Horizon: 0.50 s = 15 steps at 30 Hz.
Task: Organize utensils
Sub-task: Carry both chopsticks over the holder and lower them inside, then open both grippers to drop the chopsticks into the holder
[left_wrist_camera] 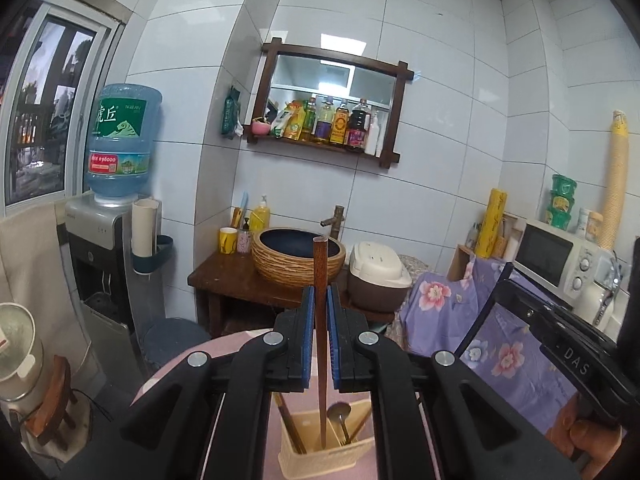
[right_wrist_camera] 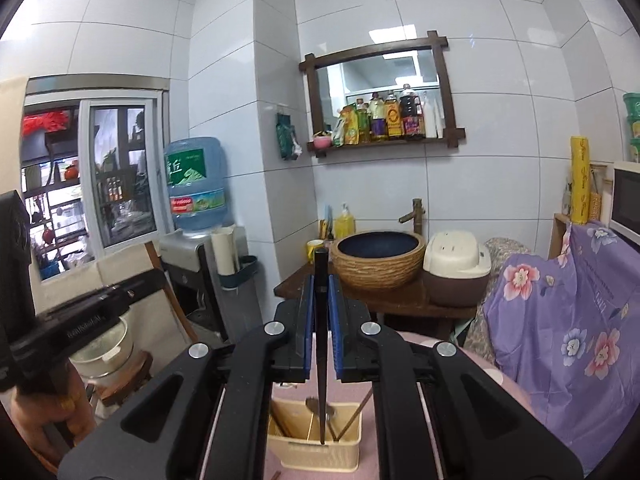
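The left gripper pinches a brown wooden chopstick upright, its tip in the cream utensil basket. The right gripper pinches a black chopstick over the same basket, which holds a metal spoon.

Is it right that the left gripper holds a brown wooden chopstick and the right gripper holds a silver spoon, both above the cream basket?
Not quite. The right gripper holds a black chopstick, as the right wrist view shows. The silver spoon sits in the cream basket. The left gripper does hold a brown wooden chopstick.
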Tool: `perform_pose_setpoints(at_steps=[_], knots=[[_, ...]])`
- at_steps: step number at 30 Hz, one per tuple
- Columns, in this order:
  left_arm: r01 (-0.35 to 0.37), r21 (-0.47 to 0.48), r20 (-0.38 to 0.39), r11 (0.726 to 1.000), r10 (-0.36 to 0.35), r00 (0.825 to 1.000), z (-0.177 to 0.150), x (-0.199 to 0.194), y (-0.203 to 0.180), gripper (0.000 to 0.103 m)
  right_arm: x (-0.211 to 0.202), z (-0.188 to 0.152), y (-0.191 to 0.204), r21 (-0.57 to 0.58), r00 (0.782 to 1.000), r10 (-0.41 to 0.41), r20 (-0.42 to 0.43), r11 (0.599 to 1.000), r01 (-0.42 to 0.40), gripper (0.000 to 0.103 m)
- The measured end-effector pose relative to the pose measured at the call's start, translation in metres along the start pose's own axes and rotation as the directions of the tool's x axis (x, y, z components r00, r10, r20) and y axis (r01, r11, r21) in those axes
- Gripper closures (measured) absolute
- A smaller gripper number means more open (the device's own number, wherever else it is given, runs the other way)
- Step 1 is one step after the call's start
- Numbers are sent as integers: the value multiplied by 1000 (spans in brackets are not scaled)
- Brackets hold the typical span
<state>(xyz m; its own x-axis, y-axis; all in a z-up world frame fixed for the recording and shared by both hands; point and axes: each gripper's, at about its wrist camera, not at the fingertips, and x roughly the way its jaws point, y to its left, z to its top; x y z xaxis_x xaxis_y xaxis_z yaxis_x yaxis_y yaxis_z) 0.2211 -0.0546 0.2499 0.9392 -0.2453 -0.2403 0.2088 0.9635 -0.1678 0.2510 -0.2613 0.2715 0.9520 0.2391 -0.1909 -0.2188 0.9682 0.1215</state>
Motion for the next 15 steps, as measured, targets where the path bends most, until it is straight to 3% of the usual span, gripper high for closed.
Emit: perform_pose_setpoints(at_steps=[6,15], knots=[[-31,-4,-66,1000,31,997,-39,43,-1,95,39,-42,-2,-3,997,-30,-66,1000,30,95],[-53,-8,-169,999,51,984,-98,71,11,95,68,-108,-18,35,983,-42,-178,998,49,95]])
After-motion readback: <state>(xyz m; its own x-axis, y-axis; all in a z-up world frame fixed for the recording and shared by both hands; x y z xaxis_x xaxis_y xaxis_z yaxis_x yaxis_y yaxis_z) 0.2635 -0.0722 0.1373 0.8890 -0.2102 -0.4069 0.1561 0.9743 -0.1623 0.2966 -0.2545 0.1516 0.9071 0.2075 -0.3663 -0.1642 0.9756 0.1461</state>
